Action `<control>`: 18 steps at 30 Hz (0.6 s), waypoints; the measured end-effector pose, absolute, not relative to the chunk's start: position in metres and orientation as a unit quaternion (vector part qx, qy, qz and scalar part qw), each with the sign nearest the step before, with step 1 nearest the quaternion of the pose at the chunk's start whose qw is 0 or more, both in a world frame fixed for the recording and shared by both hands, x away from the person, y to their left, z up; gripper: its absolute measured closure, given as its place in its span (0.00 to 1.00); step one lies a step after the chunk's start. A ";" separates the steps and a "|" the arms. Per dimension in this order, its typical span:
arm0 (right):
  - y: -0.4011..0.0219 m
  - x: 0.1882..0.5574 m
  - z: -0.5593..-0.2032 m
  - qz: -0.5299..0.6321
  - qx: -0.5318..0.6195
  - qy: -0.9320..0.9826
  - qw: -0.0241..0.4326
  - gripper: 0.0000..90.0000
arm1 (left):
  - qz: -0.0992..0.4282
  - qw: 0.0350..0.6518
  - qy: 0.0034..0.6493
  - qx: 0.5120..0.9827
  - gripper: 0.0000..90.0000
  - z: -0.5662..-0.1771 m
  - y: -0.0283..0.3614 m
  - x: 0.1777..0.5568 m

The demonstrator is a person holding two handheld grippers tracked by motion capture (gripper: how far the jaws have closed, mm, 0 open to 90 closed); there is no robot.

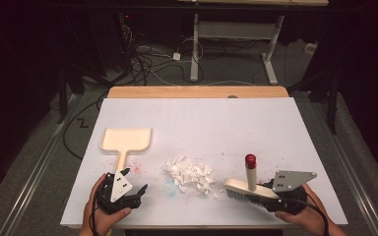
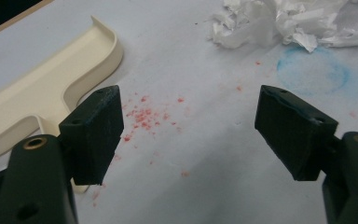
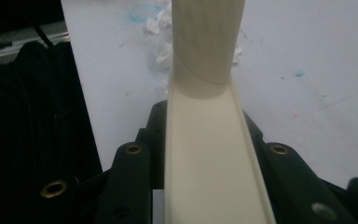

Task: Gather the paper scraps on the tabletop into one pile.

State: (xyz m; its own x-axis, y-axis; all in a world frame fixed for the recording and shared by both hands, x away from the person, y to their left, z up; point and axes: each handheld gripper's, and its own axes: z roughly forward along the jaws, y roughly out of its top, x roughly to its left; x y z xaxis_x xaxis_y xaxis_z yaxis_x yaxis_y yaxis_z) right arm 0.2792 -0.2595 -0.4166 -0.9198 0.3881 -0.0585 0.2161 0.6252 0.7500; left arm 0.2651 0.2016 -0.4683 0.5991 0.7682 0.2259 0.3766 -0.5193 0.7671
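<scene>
A cream dustpan (image 1: 127, 139) lies flat on the white tabletop at the left, its handle toward me. My left gripper (image 1: 135, 179) rests just right of that handle, open and holding nothing; in the left gripper view (image 2: 189, 116) the dustpan (image 2: 51, 88) lies beside the left jaw. A heap of torn white paper scraps (image 1: 191, 173) sits mid-table. My right gripper (image 1: 275, 196) is shut on the cream body of a brush (image 1: 250, 189), right of the scraps, bristles on the table. Its red-capped handle (image 1: 250, 160) stands upright. The right gripper view shows both jaws clamping the brush body (image 3: 209, 154).
Red specks (image 2: 142, 116) and a blue smear (image 2: 312, 72) mark the surface between the dustpan and the scraps (image 2: 279, 23). The table's front edge (image 1: 202, 227) runs close under both hands. Cables and a white desk frame (image 1: 195, 44) lie on the floor beyond the wooden far edge (image 1: 197, 92).
</scene>
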 end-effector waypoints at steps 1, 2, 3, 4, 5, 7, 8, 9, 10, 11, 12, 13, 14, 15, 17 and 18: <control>-0.259 0.279 -0.417 0.399 0.169 0.895 0.108 0.76 | 0.282 0.347 0.347 0.825 0.25 -0.468 0.201 0.265; -0.252 0.282 -0.422 0.403 0.171 0.894 0.099 0.76 | 0.282 0.347 0.346 0.825 0.25 -0.468 0.200 0.265; -0.252 0.282 -0.422 0.403 0.171 0.894 0.099 0.76 | 0.282 0.346 0.344 0.826 0.25 -0.468 0.200 0.265; -0.248 0.283 -0.424 0.404 0.168 0.893 0.102 0.76 | 0.282 0.346 0.343 0.826 0.25 -0.468 0.200 0.266; -0.243 0.285 -0.426 0.407 0.167 0.892 0.105 0.76 | 0.281 0.345 0.343 0.827 0.25 -0.469 0.199 0.266; -0.227 0.291 -0.431 0.409 0.161 0.892 0.103 0.76 | 0.281 0.345 0.343 0.828 0.25 -0.469 0.199 0.267; -0.227 0.291 -0.431 0.409 0.161 0.892 0.103 0.76 | 0.280 0.346 0.343 0.827 0.25 -0.469 0.200 0.267; -0.220 0.294 -0.432 0.407 0.159 0.894 0.101 0.76 | 0.280 0.346 0.344 0.827 0.25 -0.469 0.200 0.268; -0.208 0.300 -0.434 0.402 0.152 0.896 0.109 0.76 | 0.280 0.346 0.343 0.827 0.25 -0.469 0.200 0.268; -0.203 0.303 -0.434 0.405 0.153 0.895 0.108 0.76 | 0.280 0.346 0.343 0.827 0.25 -0.469 0.200 0.267; -0.203 0.303 -0.434 0.405 0.153 0.895 0.108 0.76 | 0.280 0.347 0.343 0.827 0.25 -0.469 0.200 0.267; -0.198 0.307 -0.434 0.410 0.153 0.893 0.106 0.76 | 0.279 0.347 0.343 0.827 0.25 -0.469 0.201 0.267; -0.194 0.310 -0.433 0.413 0.155 0.891 0.108 0.76 | 0.280 0.347 0.343 0.827 0.25 -0.469 0.201 0.267; -0.184 0.317 -0.432 0.421 0.154 0.888 0.105 0.76 | 0.280 0.347 0.343 0.827 0.25 -0.469 0.201 0.267; -0.174 0.322 -0.431 0.423 0.151 0.886 0.114 0.76 | 0.279 0.348 0.343 0.826 0.25 -0.469 0.201 0.267; -0.174 0.322 -0.431 0.423 0.151 0.886 0.114 0.76 | 0.279 0.348 0.343 0.826 0.25 -0.469 0.202 0.267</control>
State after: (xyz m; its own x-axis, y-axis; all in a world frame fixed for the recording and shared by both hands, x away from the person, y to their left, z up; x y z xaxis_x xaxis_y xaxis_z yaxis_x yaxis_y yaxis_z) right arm 0.3217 -0.1736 -0.4307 -0.9287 0.3635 -0.0735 0.1712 0.5960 0.7846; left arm 0.2669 0.2016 -0.4694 0.6081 0.7620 0.2227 0.3730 -0.5218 0.7672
